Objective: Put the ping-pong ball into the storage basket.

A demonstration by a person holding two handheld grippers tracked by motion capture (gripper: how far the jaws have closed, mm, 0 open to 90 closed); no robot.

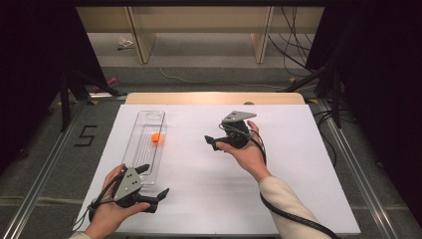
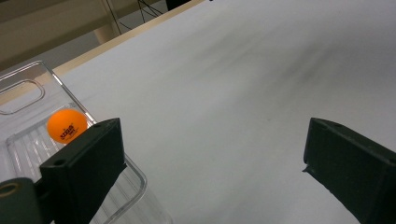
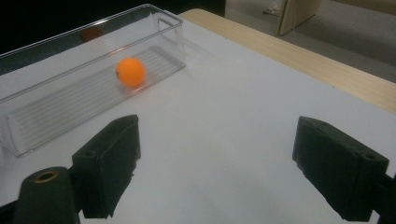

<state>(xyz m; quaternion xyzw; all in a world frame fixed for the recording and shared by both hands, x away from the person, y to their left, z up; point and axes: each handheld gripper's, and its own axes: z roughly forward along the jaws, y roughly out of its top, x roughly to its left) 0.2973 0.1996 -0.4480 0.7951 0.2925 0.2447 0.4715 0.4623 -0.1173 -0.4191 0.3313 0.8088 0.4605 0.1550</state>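
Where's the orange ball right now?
In the high view, the orange ball lies inside the clear plastic tray on the table's left side, beyond the left gripper.

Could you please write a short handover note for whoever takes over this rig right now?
Left gripper: open, holding nothing, near the table's front edge beside the near end of the clear tray.
Right gripper: open, holding nothing, above the white tabletop right of the tray.
Orange ball: lying inside the tray, toward its far half.
Done: the ball sits in the tray.
Left: judging from this, probably nothing is gripped yet; either gripper could reach for the ball or tray.
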